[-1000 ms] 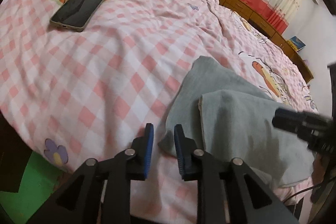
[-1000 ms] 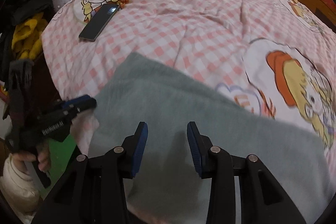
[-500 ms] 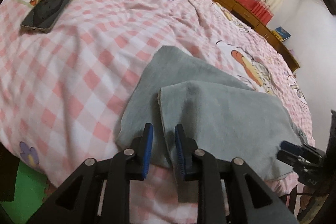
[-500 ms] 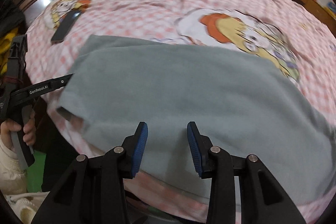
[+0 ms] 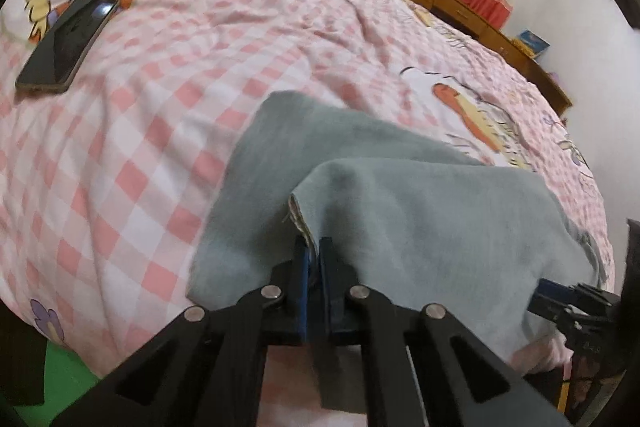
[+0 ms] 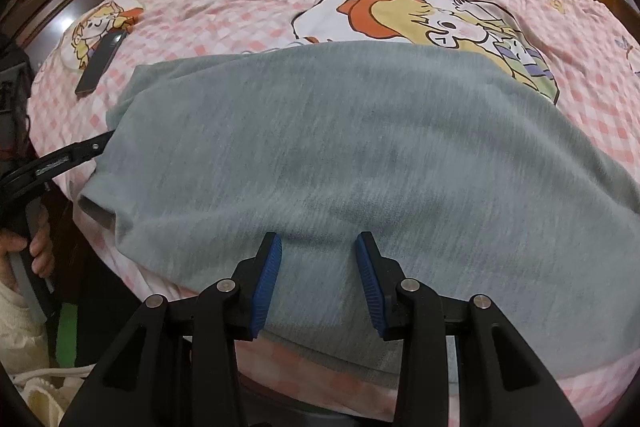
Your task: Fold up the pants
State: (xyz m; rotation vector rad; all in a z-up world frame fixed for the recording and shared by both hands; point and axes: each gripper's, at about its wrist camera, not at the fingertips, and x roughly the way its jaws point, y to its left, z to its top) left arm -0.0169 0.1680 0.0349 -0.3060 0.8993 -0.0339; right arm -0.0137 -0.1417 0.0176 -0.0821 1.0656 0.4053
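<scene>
Lettering shows nowhere legibly; left claw (image 5: 313, 259) has just pinched grey pants (image 5: 420, 227), right claw (image 6: 319, 281) gapes.

left gripper (image 5: 313, 259) just clamped; right gripper (image 6: 319, 281) parted

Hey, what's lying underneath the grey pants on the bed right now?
Under the grey pants is the pink checked bedspread, and they cover the lower part of its cartoon print. Whether anything else lies beneath cannot be seen; the fabric hides it.
</scene>
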